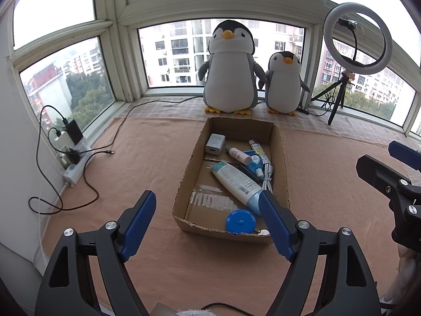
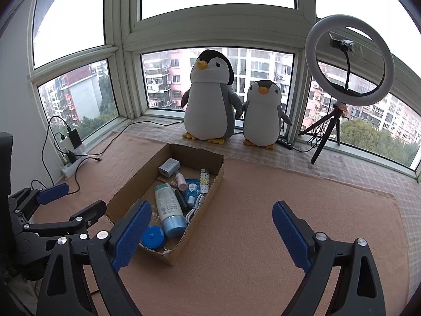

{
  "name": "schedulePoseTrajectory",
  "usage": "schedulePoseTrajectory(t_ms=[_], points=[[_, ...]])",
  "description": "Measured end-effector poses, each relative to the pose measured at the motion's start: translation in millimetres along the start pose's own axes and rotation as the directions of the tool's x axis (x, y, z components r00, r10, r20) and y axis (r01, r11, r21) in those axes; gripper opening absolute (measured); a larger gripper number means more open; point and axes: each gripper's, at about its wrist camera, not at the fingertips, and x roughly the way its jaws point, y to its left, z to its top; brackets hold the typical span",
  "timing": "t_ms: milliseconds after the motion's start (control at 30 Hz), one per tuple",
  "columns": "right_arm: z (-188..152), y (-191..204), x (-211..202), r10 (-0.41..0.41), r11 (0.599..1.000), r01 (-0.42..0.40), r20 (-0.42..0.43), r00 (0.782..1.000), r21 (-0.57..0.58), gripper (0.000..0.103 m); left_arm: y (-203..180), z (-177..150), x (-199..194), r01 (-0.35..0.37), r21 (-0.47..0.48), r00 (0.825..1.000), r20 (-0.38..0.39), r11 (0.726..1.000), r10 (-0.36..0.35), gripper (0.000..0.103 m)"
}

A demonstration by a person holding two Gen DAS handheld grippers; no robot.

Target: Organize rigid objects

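Observation:
A shallow cardboard box (image 1: 279, 158) (image 2: 215, 181) lies on the pink mat. Inside it are a white-and-blue tube (image 1: 236, 181) (image 2: 168, 208), a round blue tape measure (image 1: 240, 221) (image 2: 152, 237), a white charger block (image 1: 215, 144) (image 2: 169, 167), a small pink-capped bottle (image 1: 238, 155) (image 2: 181, 180), a patterned lighter (image 2: 204, 181), a blue packet (image 1: 254, 160) and a coiled white cable (image 1: 267, 176). My left gripper (image 1: 208, 223) hangs open just before the box's near edge, holding nothing. My right gripper (image 2: 210, 234) is open and empty, to the right of the box.
Two plush penguins (image 1: 230, 68) (image 1: 282, 84) stand on the sill behind the box. A ring light on a tripod (image 1: 352, 36) (image 2: 350, 60) is at the back right. A power strip with chargers and black cables (image 1: 73, 163) lies along the left wall.

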Motion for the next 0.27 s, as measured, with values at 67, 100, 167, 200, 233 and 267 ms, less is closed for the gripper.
schedulePoseTrajectory(t_ms=[67,100,167,200,233,267], points=[[-0.2,-0.1,0.3,0.001,1.000,-0.001,-0.002,1.000,0.000,0.091,0.6,-0.4,0.2,0.000,-0.002,1.000,-0.002,1.000,0.000,0.081],[-0.5,-0.1,0.7,0.001,1.000,-0.001,-0.003,1.000,0.001,0.091,0.7,-0.3,0.1,-0.002,-0.003,1.000,-0.003,1.000,0.002,0.081],[-0.9,0.2,1.1,0.001,1.000,-0.001,-0.005,1.000,0.001,0.091,1.7,-0.1,0.3,-0.001,-0.005,1.000,-0.006,1.000,0.001,0.081],[-0.9,0.3,1.1,0.001,1.000,-0.001,-0.005,1.000,0.001,0.091,2.0,-0.2,0.6,-0.001,-0.005,1.000,-0.006,1.000,0.001,0.081],[-1.0,0.3,1.1,0.000,1.000,0.000,-0.005,1.000,0.002,0.091,2.0,-0.2,0.6,-0.001,-0.004,1.000,-0.006,1.000,0.001,0.081],[-1.3,0.4,1.3,0.001,1.000,-0.001,-0.006,1.000,0.002,0.091,2.1,-0.1,0.6,-0.001,-0.004,1.000,-0.007,1.000,0.001,0.081]])
